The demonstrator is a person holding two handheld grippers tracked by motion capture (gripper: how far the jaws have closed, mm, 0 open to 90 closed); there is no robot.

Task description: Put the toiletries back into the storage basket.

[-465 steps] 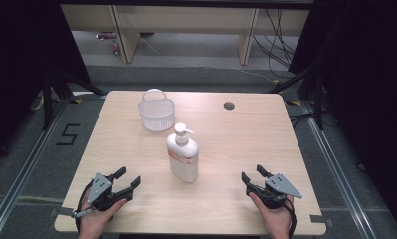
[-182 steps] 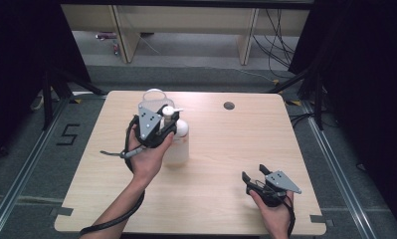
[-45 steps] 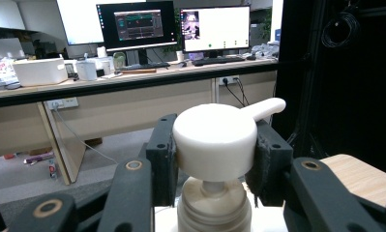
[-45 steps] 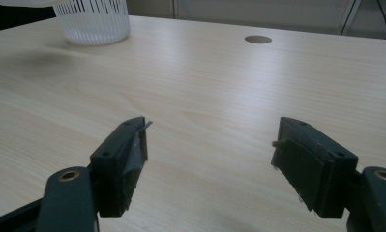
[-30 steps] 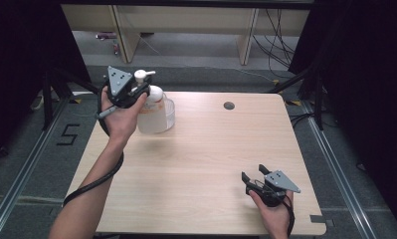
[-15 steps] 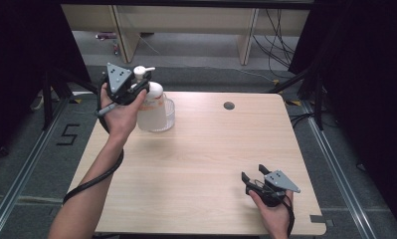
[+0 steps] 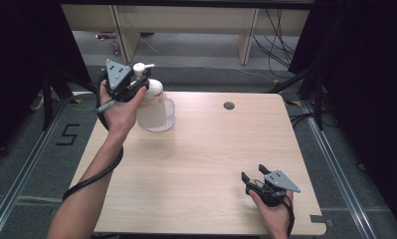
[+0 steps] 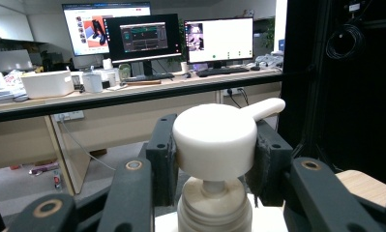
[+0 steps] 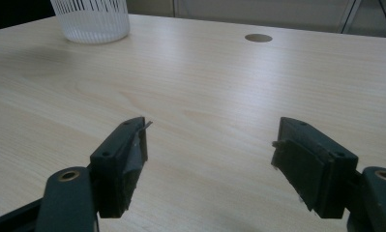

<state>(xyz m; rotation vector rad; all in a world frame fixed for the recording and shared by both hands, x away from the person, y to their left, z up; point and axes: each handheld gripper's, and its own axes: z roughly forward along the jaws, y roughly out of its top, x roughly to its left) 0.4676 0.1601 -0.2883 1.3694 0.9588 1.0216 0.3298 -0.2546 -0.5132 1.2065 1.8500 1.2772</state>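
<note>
Gripping the white pump head of a soap dispenser bottle (image 7: 151,99), the left gripper (image 7: 136,82) is holding it over a clear ribbed plastic basket (image 7: 162,115) at about eleven o'clock on the wooden table (image 7: 206,159) in the high view. The bottle's base is sitting inside or just above the basket; I cannot tell which. At five o'clock the right gripper (image 7: 255,178) is resting on the table with jaws apart, holding nothing.

Left gripper view: both black pads are pressing the pump head (image 8: 215,137) from either side, nozzle pointing toward two o'clock. Lowering straight and keeping the bottle upright should seat it cleanly before letting go.

Right gripper view: the jaws are standing wide over bare wood, with the basket (image 9: 91,19) at eleven o'clock.
</note>
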